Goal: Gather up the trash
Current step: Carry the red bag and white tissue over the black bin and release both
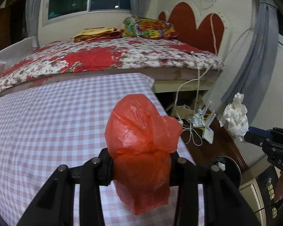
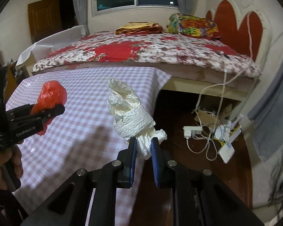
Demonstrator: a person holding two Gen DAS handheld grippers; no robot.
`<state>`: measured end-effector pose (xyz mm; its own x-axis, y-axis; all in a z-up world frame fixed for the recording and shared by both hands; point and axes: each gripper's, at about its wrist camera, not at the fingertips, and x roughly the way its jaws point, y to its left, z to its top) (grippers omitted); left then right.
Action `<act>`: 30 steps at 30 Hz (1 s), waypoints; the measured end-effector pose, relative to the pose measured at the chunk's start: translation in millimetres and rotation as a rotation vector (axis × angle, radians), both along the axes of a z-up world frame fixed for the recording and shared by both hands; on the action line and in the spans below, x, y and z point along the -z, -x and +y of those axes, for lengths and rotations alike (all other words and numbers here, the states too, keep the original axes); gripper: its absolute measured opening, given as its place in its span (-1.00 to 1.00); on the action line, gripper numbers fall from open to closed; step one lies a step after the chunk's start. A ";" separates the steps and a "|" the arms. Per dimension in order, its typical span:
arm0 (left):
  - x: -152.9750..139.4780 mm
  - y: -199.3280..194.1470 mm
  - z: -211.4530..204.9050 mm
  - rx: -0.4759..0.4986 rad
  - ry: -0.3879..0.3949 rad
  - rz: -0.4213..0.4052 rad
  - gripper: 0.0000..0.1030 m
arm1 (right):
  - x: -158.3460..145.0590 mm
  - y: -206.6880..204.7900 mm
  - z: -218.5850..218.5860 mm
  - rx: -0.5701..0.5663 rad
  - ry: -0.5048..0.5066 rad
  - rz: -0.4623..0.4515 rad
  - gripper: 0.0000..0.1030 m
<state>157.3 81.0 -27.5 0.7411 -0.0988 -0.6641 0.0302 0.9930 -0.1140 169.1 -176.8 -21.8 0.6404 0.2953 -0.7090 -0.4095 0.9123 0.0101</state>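
A crumpled red plastic bag (image 1: 141,143) is pinched in my left gripper (image 1: 141,162), held above the pink checked tablecloth (image 1: 47,131). The same red plastic bag (image 2: 51,96) and left gripper (image 2: 54,109) show at the left of the right wrist view, with a hand below. My right gripper (image 2: 143,146) is shut on a wad of white tissue paper (image 2: 130,113), its blue pads (image 2: 133,156) squeezing the wad's lower end. That white tissue paper (image 1: 234,116) appears at the right of the left wrist view, held by the right gripper (image 1: 245,136) past the table's edge.
Beyond the table stands a bed with a floral cover (image 2: 141,52) and folded cloths. To the right, a dark wooden floor (image 2: 179,150) holds a power strip (image 2: 192,130), white cables and a white router (image 2: 226,150). A grey curtain (image 1: 254,60) hangs at right.
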 end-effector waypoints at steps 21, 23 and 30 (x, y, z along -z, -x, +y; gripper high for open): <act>-6.4 13.4 -113.6 0.243 -0.022 -0.011 -0.21 | 21.2 47.3 -132.1 0.282 -0.066 0.036 -0.68; -4.6 13.7 -125.8 0.268 -0.023 -0.006 -0.21 | 25.1 51.8 -143.4 0.308 -0.063 0.043 -0.68; 1.6 18.7 -167.4 0.355 -0.031 0.009 -0.21 | 38.2 68.8 -178.8 0.384 -0.071 0.069 -0.68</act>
<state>138.7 -86.3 -29.1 0.6584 -0.3288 -0.6770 0.3733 0.9237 -0.0856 100.3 -355.6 -60.0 0.6654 0.0934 -0.7406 -0.0347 0.9949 0.0943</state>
